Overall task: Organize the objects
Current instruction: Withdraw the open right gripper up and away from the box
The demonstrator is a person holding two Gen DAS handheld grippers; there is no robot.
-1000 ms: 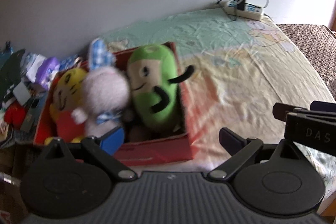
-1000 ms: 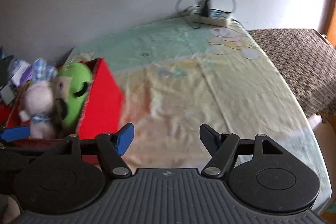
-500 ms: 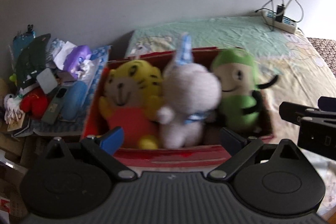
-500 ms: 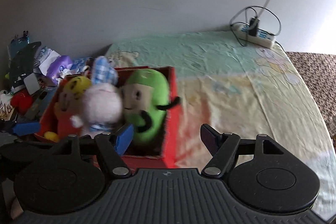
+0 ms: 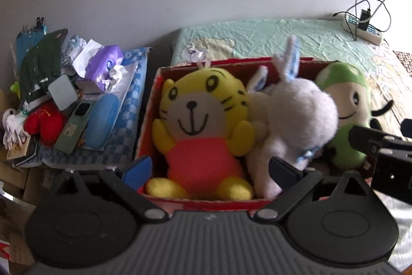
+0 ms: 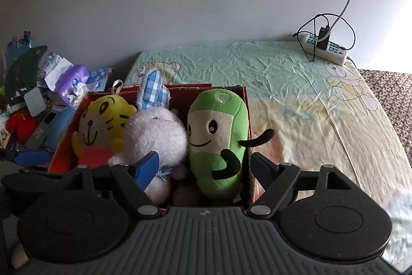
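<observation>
A red box [image 5: 148,117] [image 6: 191,87] sits at the left end of the bed. Upright inside it stand a yellow tiger plush [image 5: 203,120] [image 6: 103,128], a white rabbit plush [image 5: 296,117] [image 6: 157,135] with blue checked ears, and a green plush [image 5: 345,105] [image 6: 219,135]. My left gripper [image 5: 209,169] is open in front of the tiger, holding nothing. My right gripper [image 6: 203,165] is open too, its fingers either side of the green plush's lower body, close to the box's front. The right gripper's body [image 5: 383,148] shows at the right edge of the left wrist view.
A cluttered pile [image 5: 64,99] of tissues, a phone, a blue case and a red item lies left of the box. A white power strip [image 6: 327,48] with cables rests at the bed's far right corner. The pastel bedsheet [image 6: 309,105] stretches to the right.
Both grippers have swung left and closer to the red box; the plush toys now fill the middle of both views. Both stay open.
</observation>
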